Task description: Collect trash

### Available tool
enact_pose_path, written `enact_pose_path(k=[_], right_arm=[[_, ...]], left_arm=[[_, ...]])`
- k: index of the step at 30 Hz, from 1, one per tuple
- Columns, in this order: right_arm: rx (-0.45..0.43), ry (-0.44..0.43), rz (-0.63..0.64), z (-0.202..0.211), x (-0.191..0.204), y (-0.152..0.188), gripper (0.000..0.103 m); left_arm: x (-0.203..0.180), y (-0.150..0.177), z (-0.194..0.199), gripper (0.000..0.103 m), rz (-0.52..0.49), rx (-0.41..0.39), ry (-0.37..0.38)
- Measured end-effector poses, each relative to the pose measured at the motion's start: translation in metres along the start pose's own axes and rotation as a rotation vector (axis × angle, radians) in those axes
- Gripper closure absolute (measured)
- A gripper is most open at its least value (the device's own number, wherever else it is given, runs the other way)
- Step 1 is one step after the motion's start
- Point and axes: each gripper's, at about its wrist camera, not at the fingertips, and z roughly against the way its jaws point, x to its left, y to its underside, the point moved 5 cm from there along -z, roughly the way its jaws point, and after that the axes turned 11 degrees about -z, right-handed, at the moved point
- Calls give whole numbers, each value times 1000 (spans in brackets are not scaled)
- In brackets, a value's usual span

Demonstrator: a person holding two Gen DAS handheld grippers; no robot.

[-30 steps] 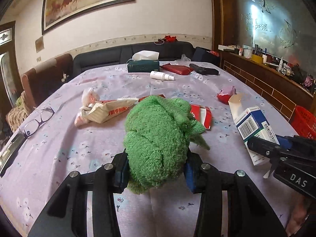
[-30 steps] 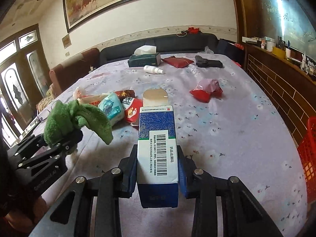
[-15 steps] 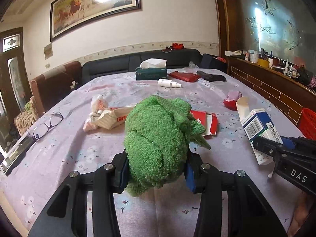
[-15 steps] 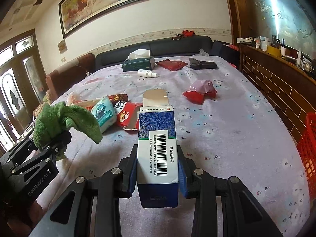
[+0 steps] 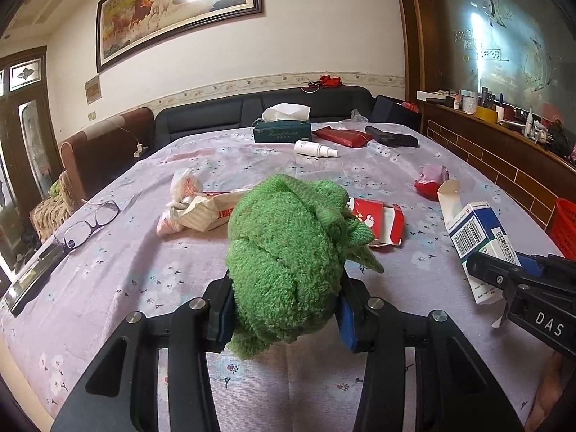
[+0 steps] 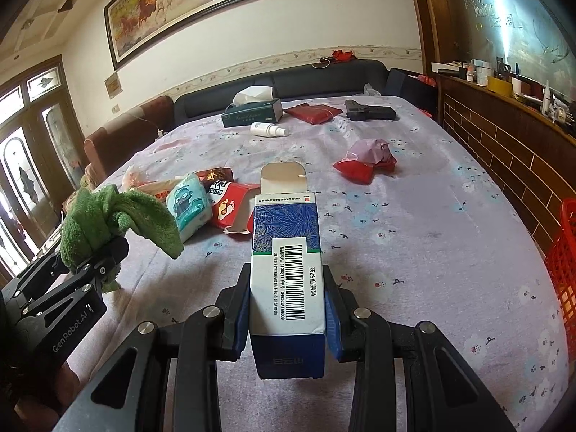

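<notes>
Right gripper clamps blue-white carton above table; left gripper pinches green cloth. Red basket, right of carton, probably bin: carry carton level, release over basket.

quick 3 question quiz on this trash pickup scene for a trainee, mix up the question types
1. True or false: the left tongs are clamped on the fluffy green towel.
2. Which item do the right tongs hold? A) the white spray bottle B) the blue and white cardboard box with a barcode C) the dark green tissue box
3. Fill in: the red plastic mesh basket shows at the ___ edge of the right wrist view.

Key: 1 true; 2 B; 3 right
</notes>
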Motion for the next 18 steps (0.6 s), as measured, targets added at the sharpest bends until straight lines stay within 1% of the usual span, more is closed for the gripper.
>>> enact_pose_path(k=[18], right_arm=[[5, 12, -6, 0, -2, 0, 66]], left_arm=[[1, 0, 1, 59, 3, -8, 6]])
